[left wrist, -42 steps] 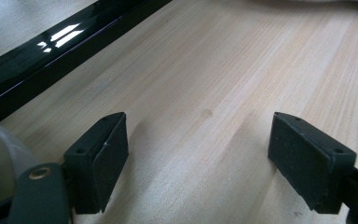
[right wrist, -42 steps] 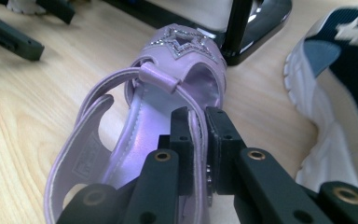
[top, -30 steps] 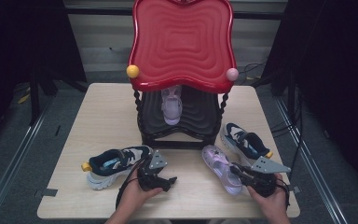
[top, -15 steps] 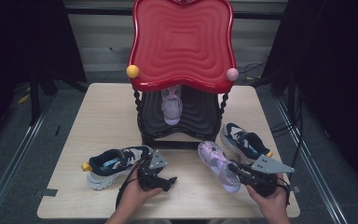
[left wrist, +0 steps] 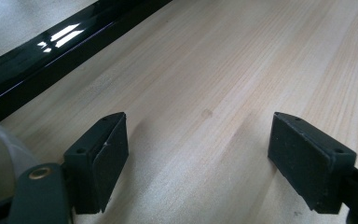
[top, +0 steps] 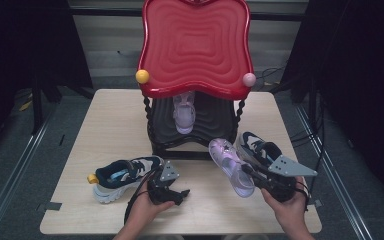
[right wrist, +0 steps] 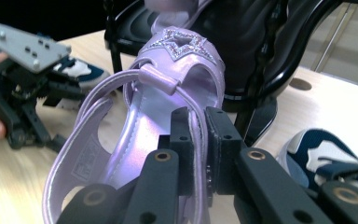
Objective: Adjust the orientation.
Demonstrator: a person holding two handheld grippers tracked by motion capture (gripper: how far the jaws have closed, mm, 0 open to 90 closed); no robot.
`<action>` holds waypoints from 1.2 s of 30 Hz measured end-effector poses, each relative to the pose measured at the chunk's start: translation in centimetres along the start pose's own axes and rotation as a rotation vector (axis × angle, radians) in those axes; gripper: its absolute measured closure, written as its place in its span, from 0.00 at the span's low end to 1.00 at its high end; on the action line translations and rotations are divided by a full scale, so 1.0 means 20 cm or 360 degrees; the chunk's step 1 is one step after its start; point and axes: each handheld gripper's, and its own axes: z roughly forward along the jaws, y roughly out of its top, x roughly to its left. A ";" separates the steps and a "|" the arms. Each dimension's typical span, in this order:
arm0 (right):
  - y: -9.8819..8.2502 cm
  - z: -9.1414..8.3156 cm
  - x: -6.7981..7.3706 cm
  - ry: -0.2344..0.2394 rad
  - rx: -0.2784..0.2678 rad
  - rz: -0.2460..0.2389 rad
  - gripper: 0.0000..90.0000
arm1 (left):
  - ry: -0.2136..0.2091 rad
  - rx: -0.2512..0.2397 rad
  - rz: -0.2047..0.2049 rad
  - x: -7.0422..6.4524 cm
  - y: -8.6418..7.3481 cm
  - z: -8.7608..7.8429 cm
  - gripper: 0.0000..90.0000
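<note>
The right gripper (right wrist: 196, 140) has its jaws pinching the side strap of a lilac sandal (top: 231, 166), held tilted above the surface (top: 105, 120) near its front right corner. The left gripper (left wrist: 200, 158) rests near the front edge, jaws spread, beside a navy sneaker (top: 122, 175).

Pale wooden table (top: 105, 117), a black rack with a wavy red top (top: 196, 45) standing at its middle, a navy and white sneaker (top: 122, 176) lying front left, a second navy sneaker (top: 260, 147) lying front right beside the rack.
</note>
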 end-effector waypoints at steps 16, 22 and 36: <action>0.18 0.12 0.02 -0.0131 -0.0051 0.0030 0.91 | 0.0003 0.0006 -0.0002 0.00 0.00 0.00 0.22; 0.23 0.19 0.04 -0.0216 -0.0033 0.0038 0.91 | 0.0003 0.0006 -0.0001 0.00 0.00 0.00 0.22; 0.30 0.33 0.06 -0.0358 -0.0033 0.0089 0.91 | 0.0001 0.0007 -0.0001 0.00 0.00 0.00 0.22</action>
